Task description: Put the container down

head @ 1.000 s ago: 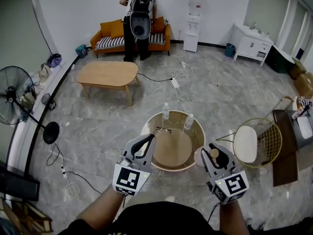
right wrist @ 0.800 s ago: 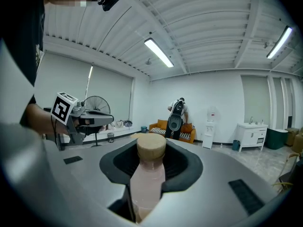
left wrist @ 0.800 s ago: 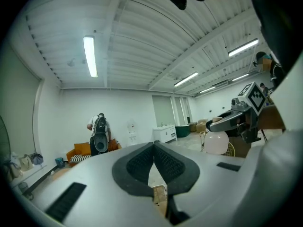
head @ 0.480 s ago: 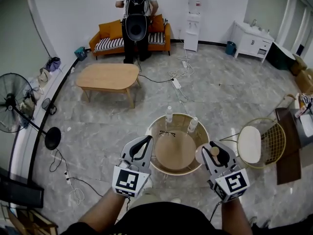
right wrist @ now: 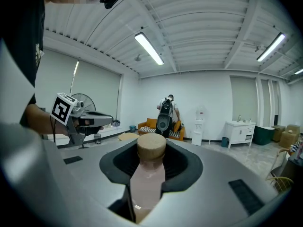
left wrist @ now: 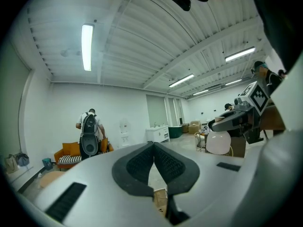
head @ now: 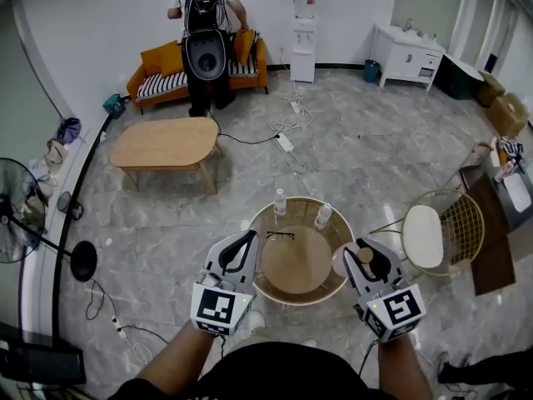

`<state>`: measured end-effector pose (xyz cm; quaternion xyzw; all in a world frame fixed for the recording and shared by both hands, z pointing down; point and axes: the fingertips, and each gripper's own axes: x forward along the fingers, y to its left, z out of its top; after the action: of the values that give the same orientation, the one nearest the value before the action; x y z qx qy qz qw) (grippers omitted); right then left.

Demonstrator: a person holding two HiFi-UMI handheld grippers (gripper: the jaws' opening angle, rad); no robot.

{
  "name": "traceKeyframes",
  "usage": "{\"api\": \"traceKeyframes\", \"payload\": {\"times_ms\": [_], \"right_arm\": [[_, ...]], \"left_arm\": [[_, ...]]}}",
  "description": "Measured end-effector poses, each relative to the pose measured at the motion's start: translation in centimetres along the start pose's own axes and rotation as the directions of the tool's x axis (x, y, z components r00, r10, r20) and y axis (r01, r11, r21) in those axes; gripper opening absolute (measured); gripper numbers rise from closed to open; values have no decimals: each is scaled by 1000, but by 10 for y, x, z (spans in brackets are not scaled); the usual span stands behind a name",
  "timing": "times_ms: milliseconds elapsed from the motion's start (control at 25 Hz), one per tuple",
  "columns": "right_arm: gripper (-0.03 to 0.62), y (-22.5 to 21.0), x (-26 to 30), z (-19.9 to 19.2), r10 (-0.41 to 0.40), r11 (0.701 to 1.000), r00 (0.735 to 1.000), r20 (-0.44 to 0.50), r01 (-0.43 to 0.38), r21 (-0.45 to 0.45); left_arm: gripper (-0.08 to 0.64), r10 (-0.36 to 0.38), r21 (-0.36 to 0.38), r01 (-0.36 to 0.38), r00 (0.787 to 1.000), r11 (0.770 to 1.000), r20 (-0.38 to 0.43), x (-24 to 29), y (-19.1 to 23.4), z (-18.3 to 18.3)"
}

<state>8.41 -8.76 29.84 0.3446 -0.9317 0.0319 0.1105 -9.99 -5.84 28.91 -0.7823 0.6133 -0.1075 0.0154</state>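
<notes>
- The right tongs (head: 364, 252) are clamped on the pink container (right wrist: 147, 174) with a cork lid, held at the right edge of the round desk (head: 296, 261).
- The left tongs (head: 247, 240) are closed together, with nothing in them.
- Two bottles (head: 280, 200) and glasses (head: 280, 236) sit on the desk's far side.
- A chair (head: 423, 240) stands near on the right.

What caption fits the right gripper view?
Right gripper shut on a cork-stoppered container, person with backpack at orange sofa behind.

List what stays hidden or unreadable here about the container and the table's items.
- Container base: right gripper view, hidden between the jaws of the right gripper; head view, covered by that gripper.
- Its contents: cannot tell through the pinkish walls.
- Two bottles on the round table: head view, labels too small.
- Glasses: head view, too small for detail.
</notes>
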Motion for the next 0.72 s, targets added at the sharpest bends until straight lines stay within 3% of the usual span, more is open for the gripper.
{"api": "traceKeyframes", "payload": {"times_ms": [160,720], "right_arm": [[132,2,15,5,-34,999,998,-57,34,-11],[132,2,59,8,-122,992,992,-28,123,32]], "left_arm": [[15,-39,8,39,999,999,7,16,16,-2],[15,-131,5,131,990,991,53,51,60,-2]]}}
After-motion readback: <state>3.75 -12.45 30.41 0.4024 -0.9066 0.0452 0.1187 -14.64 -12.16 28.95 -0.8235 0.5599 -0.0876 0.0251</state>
